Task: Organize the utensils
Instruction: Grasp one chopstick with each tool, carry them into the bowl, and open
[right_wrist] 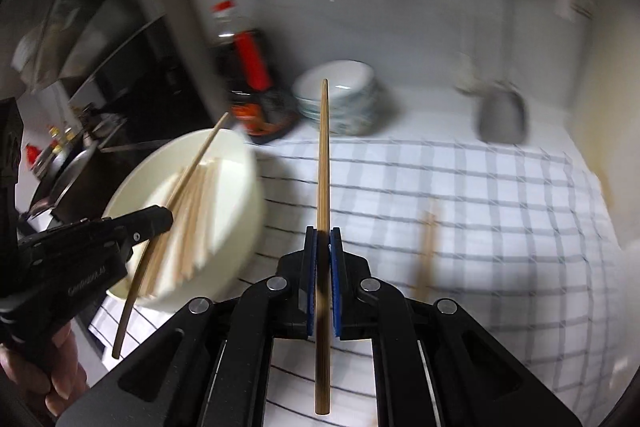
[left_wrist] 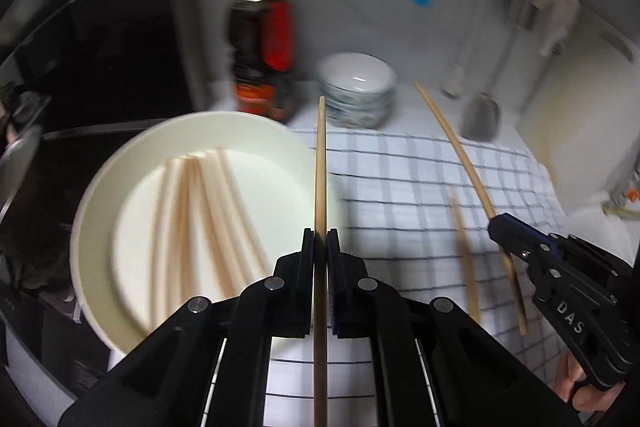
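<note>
While each gripper [left_wrist: 320,239] clamps a chopstick [left_wrist: 320,163], right view reveals stove pan [right_wrist: 68,167]

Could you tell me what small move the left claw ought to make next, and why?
Probably shift the left claw leftward over the white bowl and open it: it is shut on a chopstick near the rim, and other chopsticks already lie inside.
</note>
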### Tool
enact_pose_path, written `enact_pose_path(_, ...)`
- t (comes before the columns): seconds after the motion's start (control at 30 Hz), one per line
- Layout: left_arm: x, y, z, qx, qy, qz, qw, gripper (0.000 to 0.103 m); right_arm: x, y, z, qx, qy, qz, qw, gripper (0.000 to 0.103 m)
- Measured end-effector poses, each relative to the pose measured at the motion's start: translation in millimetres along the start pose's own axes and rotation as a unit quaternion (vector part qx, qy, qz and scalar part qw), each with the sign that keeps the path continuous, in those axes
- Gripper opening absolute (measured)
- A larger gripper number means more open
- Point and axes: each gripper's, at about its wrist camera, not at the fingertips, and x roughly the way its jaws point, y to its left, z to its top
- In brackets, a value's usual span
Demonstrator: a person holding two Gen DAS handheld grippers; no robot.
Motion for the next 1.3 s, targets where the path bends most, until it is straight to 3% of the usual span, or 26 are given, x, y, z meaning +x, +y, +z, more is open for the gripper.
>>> enact_pose_path(0.3,22.5,110.7,3.4,-0.054,0.007,0.066,0.9963,0.007,73.5,99.6,25.5,-0.035,0.042,0.066,0.996,0.006)
enact_pose_path(0.5,54.4,136.8,-5.1,-0.063,0.035,0.065,0.9953,0.007,119.7,136.1,25.0,-0.050,0.087,0.065,0.993,0.006)
enact_pose_path(0.77,72.7,149.4,-11.9,-0.071,0.052,0.057,0.9945,0.009,136.2,141.0,19.7,-0.051,0.110,0.049,0.991,0.007)
enact_pose_path(0.87,68.1,153.2,-13.8,-0.074,0.049,0.067,0.9938,0.039,131.4,140.3,20.5,-0.054,0.100,0.036,0.993,0.016)
enact_pose_path(0.93,61.6,155.1,-15.4,-0.077,0.037,0.079,0.9931,0.070,128.1,138.3,21.6,-0.054,0.095,0.033,0.994,0.016)
enact_pose_path(1.3,36.1,157.5,-21.3,-0.082,0.025,0.099,0.9914,0.080,100.8,132.0,16.9,-0.047,0.081,0.027,0.995,0.028)
